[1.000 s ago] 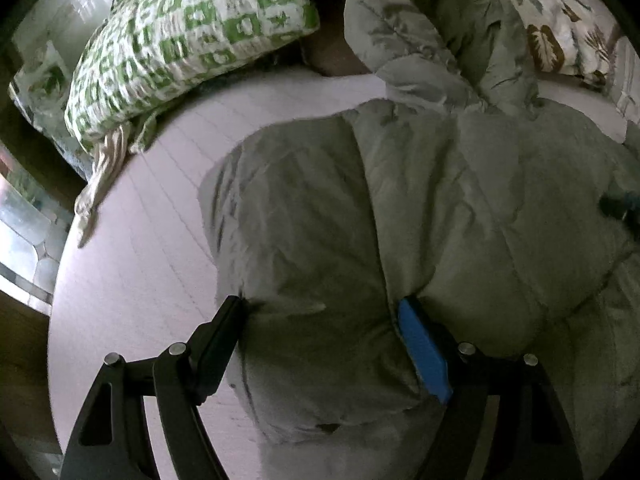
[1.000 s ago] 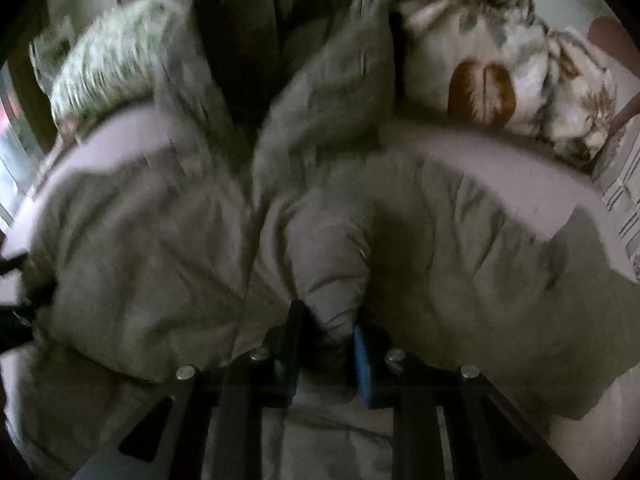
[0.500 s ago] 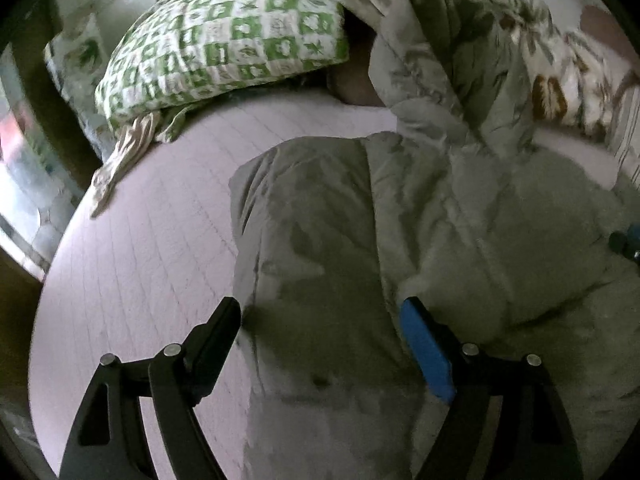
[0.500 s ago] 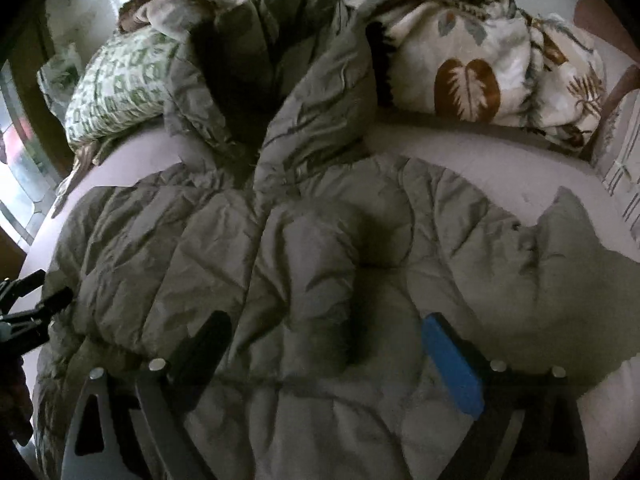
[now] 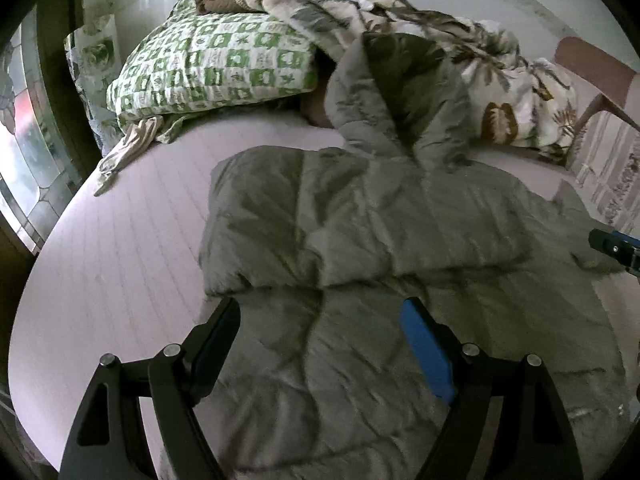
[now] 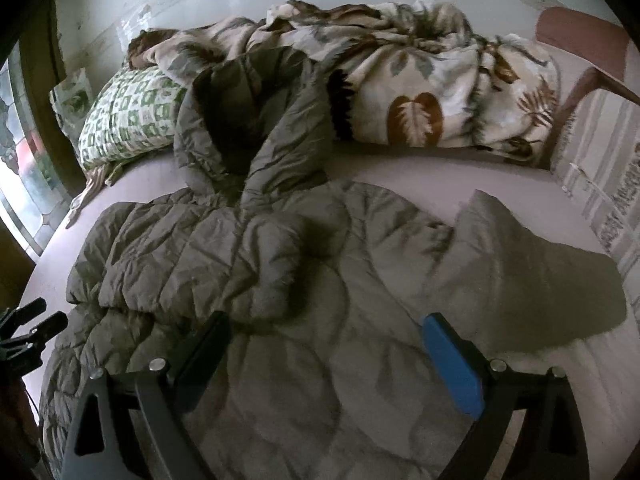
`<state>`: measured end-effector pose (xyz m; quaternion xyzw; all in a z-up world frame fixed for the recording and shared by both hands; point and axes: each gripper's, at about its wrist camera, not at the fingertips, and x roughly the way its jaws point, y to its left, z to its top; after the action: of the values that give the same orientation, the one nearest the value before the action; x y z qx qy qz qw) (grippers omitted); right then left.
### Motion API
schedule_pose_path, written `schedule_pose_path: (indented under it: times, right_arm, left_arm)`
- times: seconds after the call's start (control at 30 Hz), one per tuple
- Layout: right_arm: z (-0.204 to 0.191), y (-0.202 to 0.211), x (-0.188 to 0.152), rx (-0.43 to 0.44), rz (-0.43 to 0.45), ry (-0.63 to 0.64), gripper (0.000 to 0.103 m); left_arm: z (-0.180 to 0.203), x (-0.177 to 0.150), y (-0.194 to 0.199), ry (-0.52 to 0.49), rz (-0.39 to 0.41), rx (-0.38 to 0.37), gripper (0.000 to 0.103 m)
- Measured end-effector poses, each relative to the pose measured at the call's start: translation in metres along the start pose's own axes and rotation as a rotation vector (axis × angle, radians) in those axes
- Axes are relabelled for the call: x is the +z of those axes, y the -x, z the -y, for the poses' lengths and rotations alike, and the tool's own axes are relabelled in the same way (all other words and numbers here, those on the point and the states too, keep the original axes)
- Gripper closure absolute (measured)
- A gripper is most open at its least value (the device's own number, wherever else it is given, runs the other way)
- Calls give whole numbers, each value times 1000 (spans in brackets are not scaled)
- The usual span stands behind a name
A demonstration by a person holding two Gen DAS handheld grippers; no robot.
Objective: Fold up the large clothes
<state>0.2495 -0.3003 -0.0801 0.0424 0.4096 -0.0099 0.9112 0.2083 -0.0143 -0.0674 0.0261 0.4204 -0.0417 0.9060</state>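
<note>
A grey-green puffer jacket lies spread on a pale pink bed. Its hood points toward the pillows. One sleeve is folded across the body; the other sleeve lies out to the right. My left gripper is open and empty, above the jacket's lower left part. My right gripper is open and empty, above the jacket's lower middle. The left gripper's tips also show at the left edge of the right wrist view.
A green-and-white patterned pillow and a leaf-print blanket lie at the head of the bed. A window is on the left. A wooden chair frame and striped fabric stand at the right.
My right gripper let go of the folded sleeve and opened. Both grippers pulled back and up from the jacket, leaving the sleeve lying across the body.
</note>
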Motion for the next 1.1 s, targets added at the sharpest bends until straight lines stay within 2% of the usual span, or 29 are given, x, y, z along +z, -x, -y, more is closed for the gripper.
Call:
schedule_pose_path:
  times: [0.17, 0.43, 0.6, 0.97, 1.1]
  right_arm:
    - [19, 22, -14, -16, 12, -4, 5]
    - [50, 49, -34, -47, 25, -24, 5]
    - [68, 60, -43, -80, 23, -18, 5]
    - [130, 60, -53, -166, -1, -77, 5]
    - [153, 56, -58, -163, -24, -126, 5]
  left_arm:
    - [13, -5, 14, -17, 10, 9, 20]
    - [18, -5, 39, 35, 32, -20, 20]
    - [23, -6, 49, 33, 51, -24, 20]
    - [32, -8, 46, 25, 33, -11, 20]
    - [36, -10, 41, 0, 29, 11, 19]
